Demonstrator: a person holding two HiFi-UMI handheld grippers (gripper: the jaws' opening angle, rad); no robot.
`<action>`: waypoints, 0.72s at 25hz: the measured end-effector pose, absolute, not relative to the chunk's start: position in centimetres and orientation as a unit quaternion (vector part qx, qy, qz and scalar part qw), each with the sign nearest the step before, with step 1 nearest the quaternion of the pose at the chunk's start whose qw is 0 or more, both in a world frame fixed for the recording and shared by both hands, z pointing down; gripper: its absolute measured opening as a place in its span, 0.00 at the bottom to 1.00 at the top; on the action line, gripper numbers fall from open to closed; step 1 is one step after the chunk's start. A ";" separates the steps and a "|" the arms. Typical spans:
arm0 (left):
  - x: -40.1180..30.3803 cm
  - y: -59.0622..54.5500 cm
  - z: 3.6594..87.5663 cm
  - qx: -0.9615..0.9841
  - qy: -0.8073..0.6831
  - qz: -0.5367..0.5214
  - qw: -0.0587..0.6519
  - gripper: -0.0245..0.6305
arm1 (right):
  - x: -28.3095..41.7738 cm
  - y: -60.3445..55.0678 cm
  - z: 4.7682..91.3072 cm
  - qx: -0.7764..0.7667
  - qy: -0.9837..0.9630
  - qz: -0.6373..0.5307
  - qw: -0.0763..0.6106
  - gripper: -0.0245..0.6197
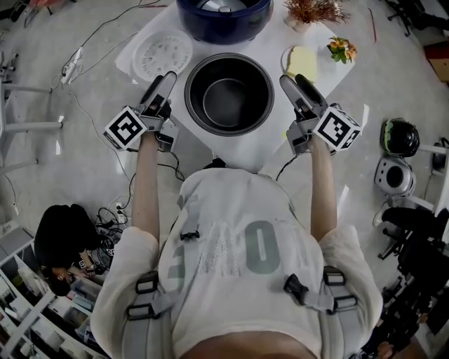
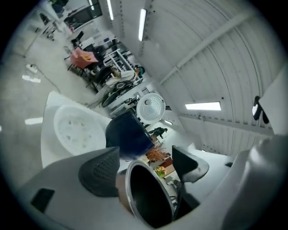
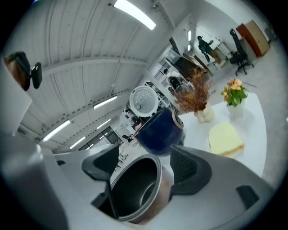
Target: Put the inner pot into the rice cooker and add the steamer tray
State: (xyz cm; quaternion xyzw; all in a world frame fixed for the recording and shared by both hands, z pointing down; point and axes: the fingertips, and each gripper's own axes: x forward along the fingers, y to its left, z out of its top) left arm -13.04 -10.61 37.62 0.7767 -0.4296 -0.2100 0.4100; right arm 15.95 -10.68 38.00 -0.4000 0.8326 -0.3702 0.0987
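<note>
The dark inner pot [image 1: 229, 98] stands empty on the white table [image 1: 245, 151], between my two grippers. My left gripper [image 1: 168, 76] is just left of the pot's rim and open, nothing pressed by its pads. My right gripper [image 1: 292, 78] is just right of the rim, also open. In the left gripper view, the pot [image 2: 148, 197] shows low between the wide jaws of the gripper [image 2: 146, 157]. The right gripper view shows the pot [image 3: 135, 188] the same way, low in the gripper [image 3: 137, 159]. The dark blue rice cooker [image 1: 224, 17] stands behind the pot, lid up. The white steamer tray [image 1: 162, 54] lies at the table's far left.
A yellow cloth [image 1: 302, 62], a small flower pot [image 1: 342, 49] and a dried plant [image 1: 313, 10] sit at the table's far right. Cables [image 1: 105, 49] run over the floor at left. A helmet [image 1: 400, 137] and gear lie right; a person [image 1: 63, 231] crouches lower left.
</note>
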 end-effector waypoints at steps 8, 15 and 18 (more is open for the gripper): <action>-11.0 -8.7 44.1 0.721 -0.364 -0.259 0.530 0.54 | 15.4 -9.2 44.5 -0.341 0.760 -0.525 0.174 0.56; -10.7 -7.9 46.0 0.663 -0.327 -0.315 0.595 0.45 | 13.8 -8.4 46.5 -0.299 0.678 -0.622 0.253 0.54; -10.7 -7.7 46.4 0.659 -0.328 -0.308 0.602 0.41 | 13.7 -8.3 46.7 -0.302 0.672 -0.627 0.254 0.52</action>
